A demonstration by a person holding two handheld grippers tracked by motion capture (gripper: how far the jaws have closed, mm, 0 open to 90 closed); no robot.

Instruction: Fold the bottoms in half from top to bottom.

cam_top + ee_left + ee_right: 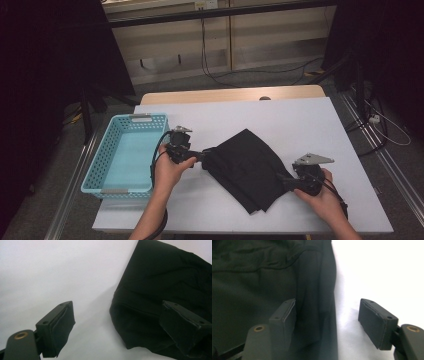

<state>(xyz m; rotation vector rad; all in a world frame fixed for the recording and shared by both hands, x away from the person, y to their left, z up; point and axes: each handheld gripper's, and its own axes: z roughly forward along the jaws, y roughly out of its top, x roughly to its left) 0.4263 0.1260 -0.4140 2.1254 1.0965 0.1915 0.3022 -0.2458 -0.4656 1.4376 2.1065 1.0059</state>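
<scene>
Cloth (248, 170): black, folded, flat on the bench (300, 120), mid-front; corners point toward back and front edge. Seam and layered fold show in the right tool view (262, 277).
Cloth, left corner: bunched edge lies between the jaws in the left tool view (160, 295); one jaw over the fabric, the other over bare bench.
Left tool (202, 156): at the cloth's left corner, jaws spread wide, pads not pressing the fabric; held in the left hand (172, 170).
Right tool (284, 181): at the cloth's right edge, jaws apart, one over the fabric, one over bare bench; edge of cloth between them, not pinched. Held in the right hand (322, 195).
Basket (100, 165): light blue, perforated walls, at the bench's left end, just beside the left hand; nothing in it.
Bench: white top, wood strip along the far edge.
</scene>
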